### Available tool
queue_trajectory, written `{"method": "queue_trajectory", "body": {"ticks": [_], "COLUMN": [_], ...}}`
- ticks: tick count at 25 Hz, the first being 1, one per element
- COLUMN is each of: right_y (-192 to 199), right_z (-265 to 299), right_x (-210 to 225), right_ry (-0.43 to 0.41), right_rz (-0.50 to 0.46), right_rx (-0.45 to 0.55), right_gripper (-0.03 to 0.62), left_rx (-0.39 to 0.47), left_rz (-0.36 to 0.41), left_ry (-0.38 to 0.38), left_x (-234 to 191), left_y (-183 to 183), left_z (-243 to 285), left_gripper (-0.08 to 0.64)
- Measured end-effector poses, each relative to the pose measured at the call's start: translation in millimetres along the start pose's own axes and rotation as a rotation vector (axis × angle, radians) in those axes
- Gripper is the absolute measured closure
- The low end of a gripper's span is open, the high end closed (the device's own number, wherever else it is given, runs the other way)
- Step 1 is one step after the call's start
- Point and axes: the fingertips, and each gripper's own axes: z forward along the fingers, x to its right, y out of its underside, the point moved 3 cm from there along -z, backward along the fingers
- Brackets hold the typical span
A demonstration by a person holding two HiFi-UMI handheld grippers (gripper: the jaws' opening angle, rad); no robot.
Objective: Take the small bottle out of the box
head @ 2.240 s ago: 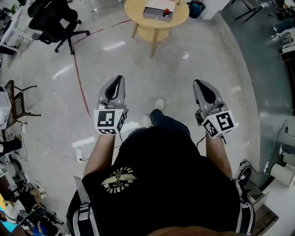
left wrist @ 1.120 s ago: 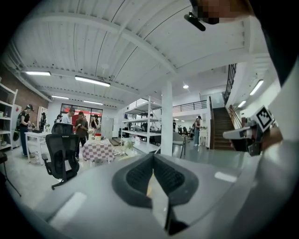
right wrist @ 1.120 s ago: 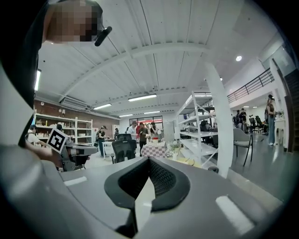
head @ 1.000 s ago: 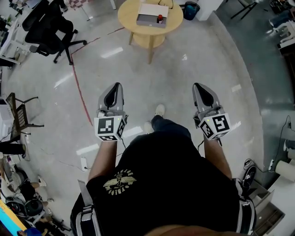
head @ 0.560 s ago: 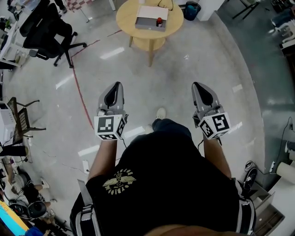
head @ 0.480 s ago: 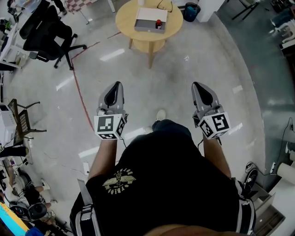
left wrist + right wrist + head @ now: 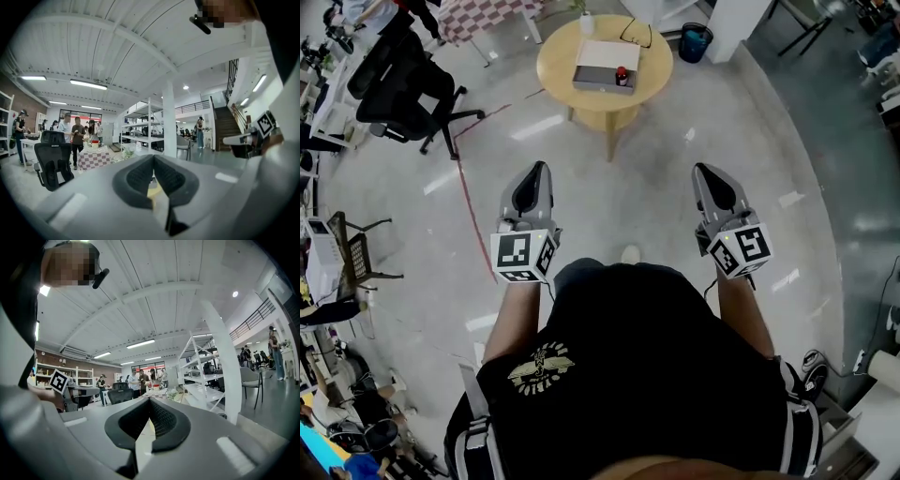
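Head view looks steeply down on a glossy, pale grey floor [image 7: 656, 159] that mirrors the ceiling lights in soft white patches, with a thin red line [image 7: 465, 183] running across it. At the top stands a round worktop [image 7: 558, 58] of light wood on slim wooden legs. On it lies the box [image 7: 598, 53], flat and rectangular, with a pale top and grey sides. The small bottle [image 7: 621, 76] stands at the box's right end, well away from both grippers. It shows only as a short dark body under a bright red cap, too small for finer detail.

The left gripper [image 7: 541, 169] and right gripper [image 7: 703, 171] are held out side by side above the floor and point toward the worktop. Both have smooth grey shells that taper to a point, with dark ribbed pads inside. Each carries a white cube with black square markers [image 7: 523, 255] near the person's forearm.

In the left gripper view, the left gripper [image 7: 153, 157] has its jaws clenched, tips meeting, with nothing between them. The right gripper view shows the right gripper [image 7: 149, 402] in the same state, pressed together and empty.

A black office chair [image 7: 411, 82] on castors stands at the upper left. A round teal bin [image 7: 696, 42] sits to the right of the worktop.
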Motion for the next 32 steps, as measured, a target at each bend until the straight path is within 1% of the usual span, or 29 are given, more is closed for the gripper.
{"method": "queue_trajectory", "body": {"ticks": [3,7,10,13,17,21,24,29,32], "right_y": [1.9,12.2,23.5,30.5,44.6,52.9,51.6,36.7,37.0], "right_z": [9.0,12.6,21.5,34.2,39.8,42.5,38.6,36.9,34.1], "right_x": [10.0,13.7,14.6,14.1,10.9,6.5,7.2,12.2,15.4], "right_ry": [-0.015,-0.022,-0.02,-0.033,-0.05,-0.057,-0.048,-0.041,-0.037], "right_rz": [0.013,0.032,0.036,0.032,0.055,0.051,0.052,0.032,0.038], "right_rx": [-0.013,-0.043,-0.076,-0.086,-0.123,-0.134,-0.13,-0.105,-0.1], "right_gripper": [0.584,0.584,0.584,0.584,0.584,0.584,0.584,0.584,0.584], "left_rx": [-0.016,-0.054,-0.088,-0.123,-0.156,-0.16,-0.14,-0.114,-0.113], "left_rz": [-0.023,-0.037,-0.044,-0.057,-0.08,-0.077,-0.067,-0.062,-0.059], "left_ry": [-0.025,-0.027,-0.038,-0.048,-0.034,-0.008,0.006,-0.003,-0.008], "left_x": [-0.2,3.1,-6.1,-16.0,-11.9,-6.5,-2.8,-5.1,-2.3], "left_y": [9.8,23.5,35.8,53.0,68.0,74.7,69.4,57.7,57.0], "left_z": [5.2,5.7,2.8,7.2,13.8,23.1,22.8,25.1,21.1], "left_gripper": [0.56,0.56,0.56,0.56,0.56,0.56,0.56,0.56,0.56]}}
